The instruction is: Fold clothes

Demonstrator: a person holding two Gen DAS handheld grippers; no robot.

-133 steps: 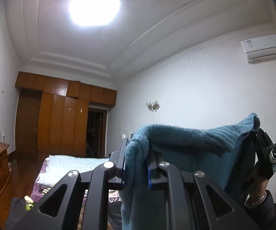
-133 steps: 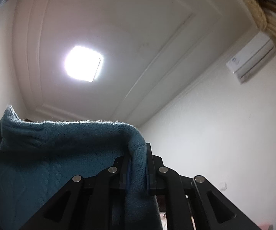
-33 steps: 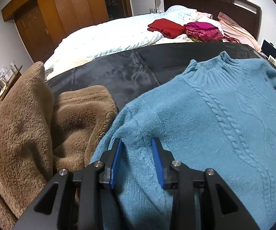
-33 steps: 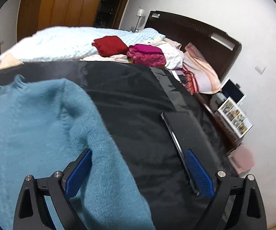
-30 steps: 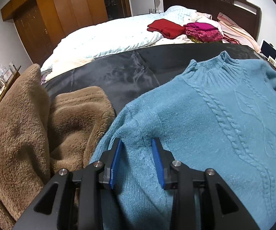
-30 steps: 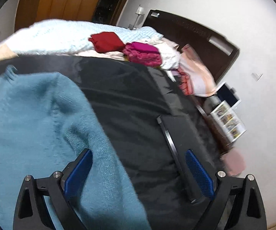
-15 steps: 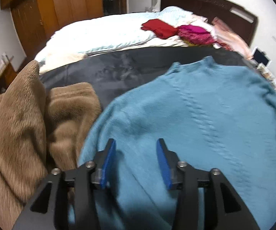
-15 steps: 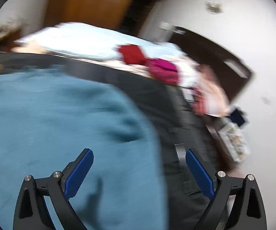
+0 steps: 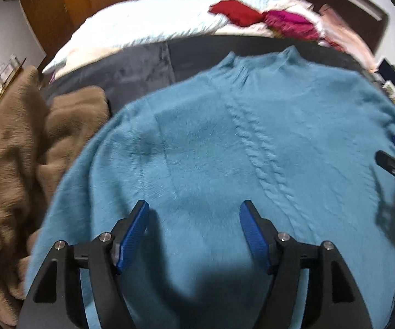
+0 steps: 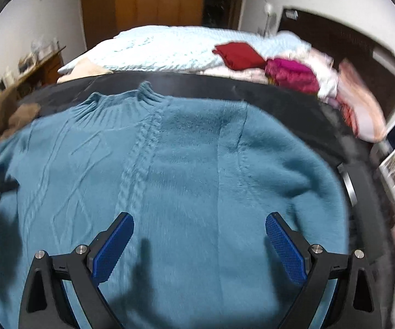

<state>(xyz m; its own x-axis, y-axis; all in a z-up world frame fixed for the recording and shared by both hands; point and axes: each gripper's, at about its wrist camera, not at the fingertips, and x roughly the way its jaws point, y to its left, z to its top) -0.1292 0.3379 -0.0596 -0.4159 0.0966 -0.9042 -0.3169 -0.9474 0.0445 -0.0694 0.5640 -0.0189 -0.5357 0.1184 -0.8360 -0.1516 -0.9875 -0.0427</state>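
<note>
A: What's in front of the cams?

B: A teal knit sweater (image 9: 225, 148) lies spread flat, front up, on a black sheet (image 9: 142, 74) over the near part of a bed. Collar points away from both cams; a cable-knit strip runs down the chest.

A: And the grippers?

B: Left gripper (image 9: 194, 235) hovers over the sweater's lower body, blue pads wide apart, nothing betw. them. Right gripper (image 10: 199, 244) is the same: fingers spread, empty, above the sweater nr its right sleeve side. Can't tell if either touches the knit. Each gripper also shows at the edge of the other's view.

A: Anything else nearby?

B: A brown fleece blanket (image 9: 19, 159) is bunched up just beside the sweater's left sleeve. Further back, a pale blue knitted blanket (image 10: 175, 49) covers the bed, w/ a folded red garment (image 10: 237, 54) and a magenta garment (image 10: 290, 76) on it, touching each other. Dark headboard (image 10: 343, 41) beyond, wooden wardrobe (image 10: 156, 2) at the far wall. Both views are somewhat blurred.
</note>
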